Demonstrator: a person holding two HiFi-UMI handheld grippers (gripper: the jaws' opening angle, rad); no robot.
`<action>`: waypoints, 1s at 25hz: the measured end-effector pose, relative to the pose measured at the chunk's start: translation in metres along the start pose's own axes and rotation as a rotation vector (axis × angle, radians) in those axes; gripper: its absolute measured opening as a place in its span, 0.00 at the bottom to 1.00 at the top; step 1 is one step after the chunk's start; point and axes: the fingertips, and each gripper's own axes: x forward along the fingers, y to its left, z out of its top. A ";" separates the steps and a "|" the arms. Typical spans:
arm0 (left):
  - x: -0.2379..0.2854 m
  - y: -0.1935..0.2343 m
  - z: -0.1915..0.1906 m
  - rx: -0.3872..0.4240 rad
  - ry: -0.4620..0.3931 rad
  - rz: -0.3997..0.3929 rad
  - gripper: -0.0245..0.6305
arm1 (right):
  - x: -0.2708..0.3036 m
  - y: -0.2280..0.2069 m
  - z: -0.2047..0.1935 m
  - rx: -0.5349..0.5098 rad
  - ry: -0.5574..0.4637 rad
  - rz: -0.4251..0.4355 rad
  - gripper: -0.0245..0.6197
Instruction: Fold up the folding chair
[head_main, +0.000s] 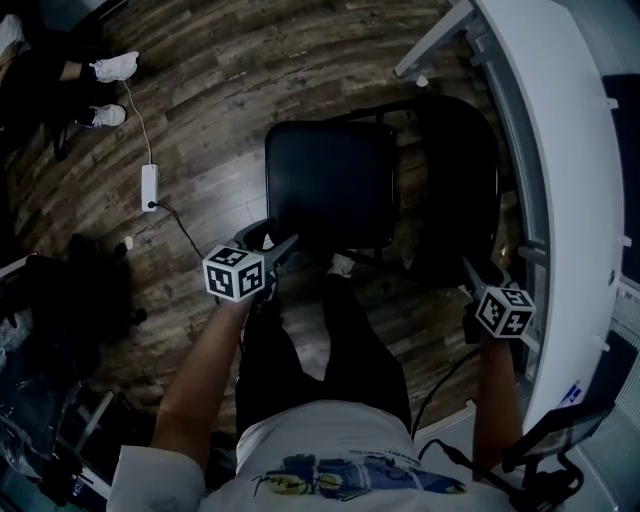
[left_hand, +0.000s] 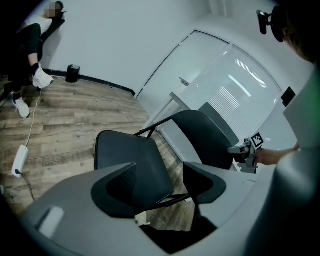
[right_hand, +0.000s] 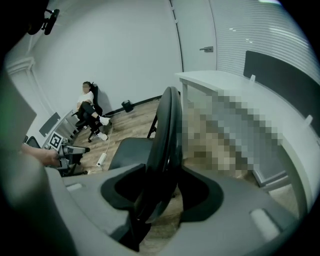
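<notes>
Here we stand over the chair (head_main: 330, 180), unfolded on the wood floor (head_main: 200, 90) just ahead of both grippers. Our left gripper (head_main: 272, 243) has its jaws apart, the near corner of the seat (left_hand: 130, 160) between them and a gap showing beside the right jaw. Our right gripper (head_main: 468, 268) is open wide, the edge of the backrest (right_hand: 167, 130) running up between its jaws. A white desk (head_main: 560, 180) curves close beyond the backrest, right of that gripper. Our shoe (head_main: 342, 264) sits by the seat's front edge, between the grippers. Well left of the left gripper lie a power strip (head_main: 149, 187), its cable (head_main: 180, 225) and a seated person's shoes (head_main: 115, 66).
</notes>
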 end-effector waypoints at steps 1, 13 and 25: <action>0.006 0.007 -0.002 -0.002 0.007 0.003 0.50 | 0.002 0.000 0.001 0.003 -0.003 0.000 0.34; 0.064 0.109 -0.053 -0.092 0.090 0.070 0.57 | 0.025 0.007 0.003 0.031 -0.067 -0.005 0.34; 0.102 0.168 -0.093 -0.229 0.093 0.076 0.68 | 0.034 0.009 0.004 0.037 -0.148 -0.012 0.34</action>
